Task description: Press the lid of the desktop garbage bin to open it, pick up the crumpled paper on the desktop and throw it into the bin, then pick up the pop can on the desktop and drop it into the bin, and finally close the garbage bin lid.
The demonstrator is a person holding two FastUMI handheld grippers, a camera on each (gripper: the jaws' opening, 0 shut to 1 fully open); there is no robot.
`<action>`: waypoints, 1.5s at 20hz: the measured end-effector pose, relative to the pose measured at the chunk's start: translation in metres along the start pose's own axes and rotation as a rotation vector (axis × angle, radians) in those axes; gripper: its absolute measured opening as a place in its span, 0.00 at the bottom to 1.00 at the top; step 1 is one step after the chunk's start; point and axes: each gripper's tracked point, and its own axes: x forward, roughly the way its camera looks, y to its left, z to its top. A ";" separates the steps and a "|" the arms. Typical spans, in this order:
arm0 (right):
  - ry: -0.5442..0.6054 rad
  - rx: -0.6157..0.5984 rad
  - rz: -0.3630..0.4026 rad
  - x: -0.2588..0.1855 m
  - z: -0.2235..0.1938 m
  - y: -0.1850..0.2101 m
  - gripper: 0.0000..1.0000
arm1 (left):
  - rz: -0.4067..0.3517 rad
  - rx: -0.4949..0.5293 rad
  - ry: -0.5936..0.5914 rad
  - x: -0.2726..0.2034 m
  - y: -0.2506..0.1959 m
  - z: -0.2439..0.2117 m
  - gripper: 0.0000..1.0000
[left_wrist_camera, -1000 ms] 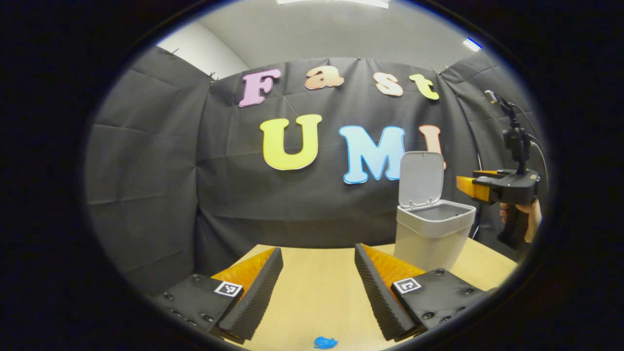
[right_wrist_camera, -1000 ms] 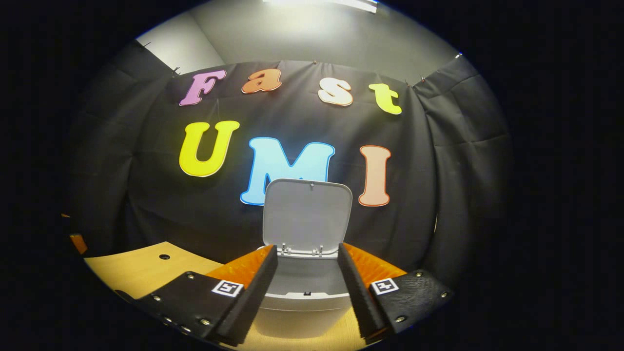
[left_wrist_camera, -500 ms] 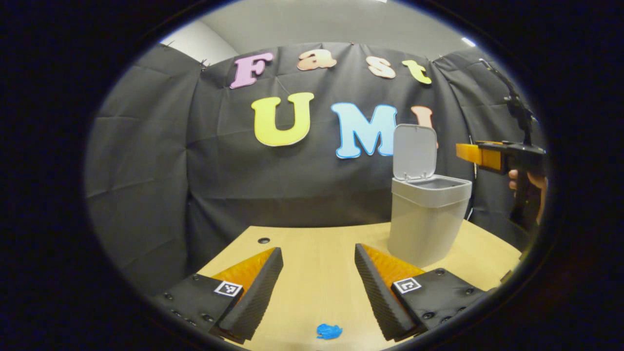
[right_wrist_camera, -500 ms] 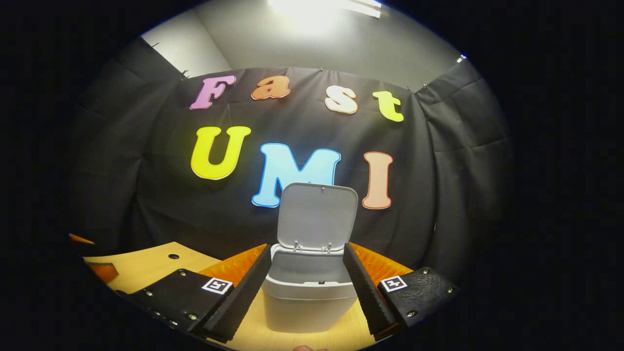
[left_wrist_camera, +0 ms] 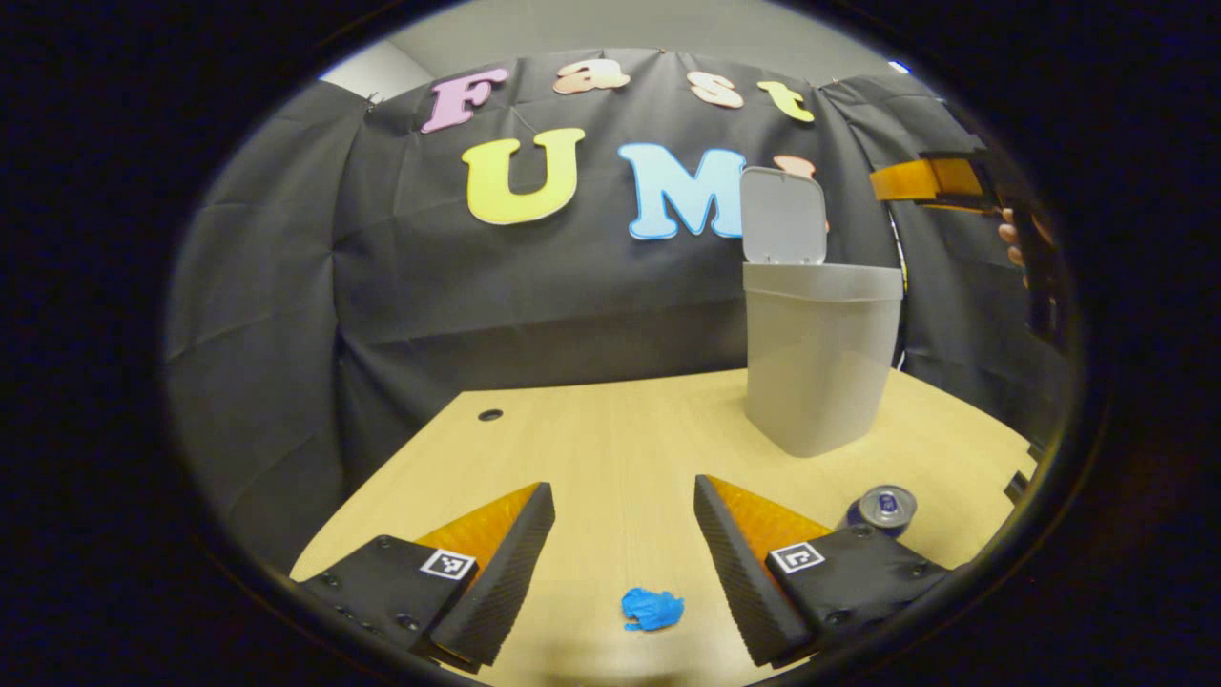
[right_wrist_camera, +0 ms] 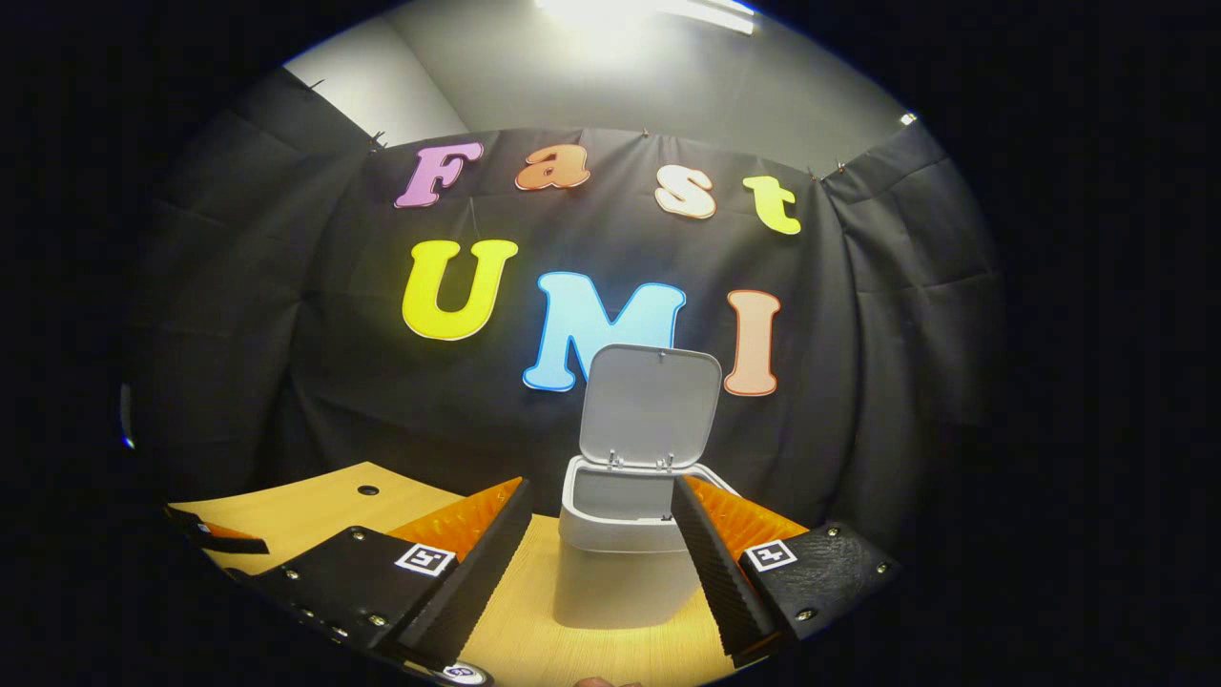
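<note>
The grey bin (left_wrist_camera: 820,353) stands on the wooden table with its lid (left_wrist_camera: 784,215) raised upright. A small blue crumpled paper (left_wrist_camera: 652,608) lies on the table just ahead of my open left gripper (left_wrist_camera: 623,485), between its fingers and lower in the frame. The pop can (left_wrist_camera: 882,506) stands upright by the right finger. In the right gripper view, my right gripper (right_wrist_camera: 601,482) is open and empty in front of the bin (right_wrist_camera: 620,572), whose lid (right_wrist_camera: 651,405) is open. The can's top (right_wrist_camera: 465,674) peeks in at the bottom edge.
The table (left_wrist_camera: 610,429) has a cable hole (left_wrist_camera: 490,415) at the back left. The right gripper (left_wrist_camera: 930,179) and the hand holding it (left_wrist_camera: 1016,243) hover high beside the bin's right. The left gripper (right_wrist_camera: 215,536) shows low at the left edge.
The left gripper view has tipped down toward the table, bringing more of the paper and the can into sight. The right gripper has drawn back from the open bin.
</note>
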 end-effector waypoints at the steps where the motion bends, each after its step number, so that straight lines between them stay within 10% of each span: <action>1: 0.006 -0.001 -0.006 -0.003 -0.001 0.001 0.95 | -0.010 -0.002 0.020 0.003 -0.001 -0.010 1.00; 17: 0.122 -0.034 -0.110 -0.043 -0.026 -0.004 0.95 | -0.089 0.008 0.333 0.040 -0.010 -0.142 0.99; 30: 0.113 -0.010 -0.138 -0.032 -0.023 -0.019 0.95 | -0.091 0.004 0.377 0.045 -0.012 -0.142 0.40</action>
